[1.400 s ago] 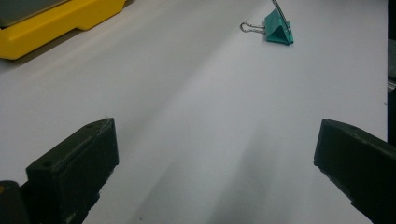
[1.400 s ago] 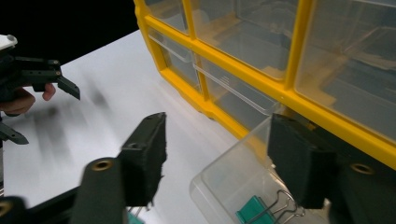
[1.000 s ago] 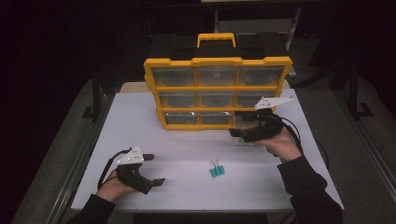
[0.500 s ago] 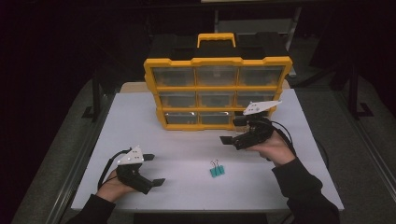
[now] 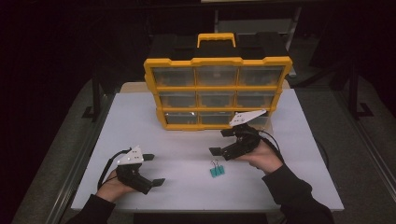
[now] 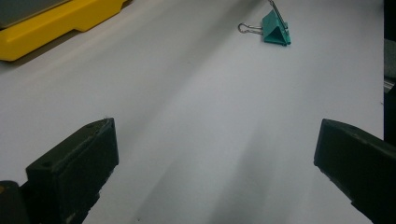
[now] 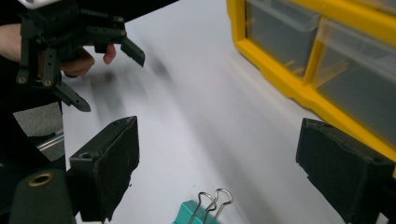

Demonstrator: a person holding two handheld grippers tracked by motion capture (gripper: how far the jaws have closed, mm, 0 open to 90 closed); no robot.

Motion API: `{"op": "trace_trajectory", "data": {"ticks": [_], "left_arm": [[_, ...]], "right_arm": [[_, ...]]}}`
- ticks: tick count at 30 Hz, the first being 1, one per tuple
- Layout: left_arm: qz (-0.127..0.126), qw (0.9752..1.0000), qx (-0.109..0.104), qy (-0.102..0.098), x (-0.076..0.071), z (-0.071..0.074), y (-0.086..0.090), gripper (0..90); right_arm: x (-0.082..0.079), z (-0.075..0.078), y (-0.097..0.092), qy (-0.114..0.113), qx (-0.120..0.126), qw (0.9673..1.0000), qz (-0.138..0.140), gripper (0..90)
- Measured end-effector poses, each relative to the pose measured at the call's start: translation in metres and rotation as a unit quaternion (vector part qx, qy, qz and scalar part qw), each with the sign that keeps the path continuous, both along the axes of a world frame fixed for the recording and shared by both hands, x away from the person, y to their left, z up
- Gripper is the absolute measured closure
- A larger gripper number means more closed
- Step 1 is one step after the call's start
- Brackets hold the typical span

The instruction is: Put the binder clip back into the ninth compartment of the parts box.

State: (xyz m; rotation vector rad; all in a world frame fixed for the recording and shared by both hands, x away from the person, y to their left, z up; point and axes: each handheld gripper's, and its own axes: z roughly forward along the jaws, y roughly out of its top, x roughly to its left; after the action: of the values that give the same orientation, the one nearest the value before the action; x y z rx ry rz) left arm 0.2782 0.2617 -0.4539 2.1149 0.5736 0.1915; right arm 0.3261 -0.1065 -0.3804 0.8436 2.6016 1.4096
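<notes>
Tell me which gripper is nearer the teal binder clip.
The right gripper: it hovers open just above-left of the binder clip, while the left gripper sits far off toward the table's left.

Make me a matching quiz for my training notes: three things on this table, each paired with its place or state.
Things:
1. binder clip
2. drawer organizer
3. left gripper

Places or states:
A. yellow, standing at the table's far side
B. open, near the front left
C. teal, lying on the white top in front of the right gripper

Pairs: 1-C, 2-A, 3-B
</notes>
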Motion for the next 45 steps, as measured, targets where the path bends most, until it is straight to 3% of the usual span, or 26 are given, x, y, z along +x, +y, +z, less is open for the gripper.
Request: {"op": "trace_trajectory", "data": {"ticks": [9,15,31,41,45], "left_arm": [[0.000,1.0000,0.000,0.000,0.000,0.000,0.000,0.0],[0.000,1.0000,0.000,0.001,0.000,0.000,0.000,0.0],[-0.001,1.0000,0.001,0.002,-0.001,0.000,-0.001,0.0],[0.000,1.0000,0.001,0.002,0.000,-0.001,-0.001,0.0],[0.000,1.0000,0.000,0.003,0.000,0.000,-0.002,0.0]], "right_arm": [[-0.012,-0.021,0.006,0.005,-0.020,0.9998,0.002,13.8],[-0.018,-0.034,0.003,0.012,-0.026,0.9996,-0.002,19.6],[-0.007,-0.066,0.008,0.045,-0.039,0.9981,0.015,52.0],[-0.003,-0.073,0.007,0.070,-0.039,0.9965,0.024,73.5],[-0.003,-0.072,0.006,0.072,-0.030,0.9966,0.025,76.5]]}}
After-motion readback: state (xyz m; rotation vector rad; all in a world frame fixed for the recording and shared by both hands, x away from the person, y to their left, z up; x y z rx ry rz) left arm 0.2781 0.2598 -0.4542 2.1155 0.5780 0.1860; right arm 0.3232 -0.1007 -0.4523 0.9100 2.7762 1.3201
